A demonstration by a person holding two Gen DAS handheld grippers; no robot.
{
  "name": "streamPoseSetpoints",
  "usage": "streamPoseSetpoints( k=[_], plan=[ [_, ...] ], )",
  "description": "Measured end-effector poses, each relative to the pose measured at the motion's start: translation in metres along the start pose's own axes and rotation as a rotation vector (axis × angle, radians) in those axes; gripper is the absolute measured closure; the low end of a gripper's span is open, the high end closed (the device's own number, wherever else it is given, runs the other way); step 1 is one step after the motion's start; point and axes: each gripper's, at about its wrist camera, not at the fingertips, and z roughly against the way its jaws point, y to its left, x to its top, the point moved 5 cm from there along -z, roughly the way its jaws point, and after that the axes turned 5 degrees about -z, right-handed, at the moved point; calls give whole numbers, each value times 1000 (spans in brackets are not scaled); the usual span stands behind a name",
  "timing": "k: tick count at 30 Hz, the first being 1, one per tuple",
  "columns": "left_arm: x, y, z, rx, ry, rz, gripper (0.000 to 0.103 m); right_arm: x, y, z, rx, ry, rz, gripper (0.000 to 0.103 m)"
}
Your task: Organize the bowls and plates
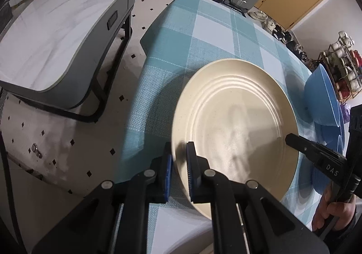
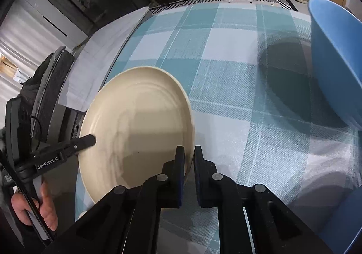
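The round cream ceramic plate [image 1: 235, 127] hangs over the checked tabletop [image 1: 203, 34], both the left gripper [image 1: 178, 159] and right gripper [image 2: 189, 163] clamped on opposite rims; blue bowls [image 2: 337, 59] beyond the right gripper look unsorted.

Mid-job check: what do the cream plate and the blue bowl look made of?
Cream plate: likely glazed ceramic or melamine; satin sheen with soft reflections and moulded concentric rings. Both tools clamp its rim: left tool, right tool. Blue bowl: matte, uniform colour, thin wall, no glare; plastic or matte-glazed ceramic, can't settle which.
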Motion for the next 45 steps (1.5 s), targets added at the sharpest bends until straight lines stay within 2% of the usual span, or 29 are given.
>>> streamPoseSetpoints(
  k=[5,9,20,33,36,45],
  plan=[
    [3,-3,6,-3,-11,-1,94,-1,0,9,1,-15,-1,95],
    [5,-7,20,12,-56,4,94,-2,2,15,9,-17,-9,95],
    [-1,-25,53,23,-91,-45,94,-6,9,60,-6,-71,-1,95],
    [-41,-27,70,23,-108,-28,94,-43,13,81,35,-96,-26,95],
    [-53,-26,74,28,-114,-24,94,-53,16,80,23,-94,-11,95],
    [-84,-17,84,40,-125,-2,94,-83,26,83,58,-85,18,95]
  ],
)
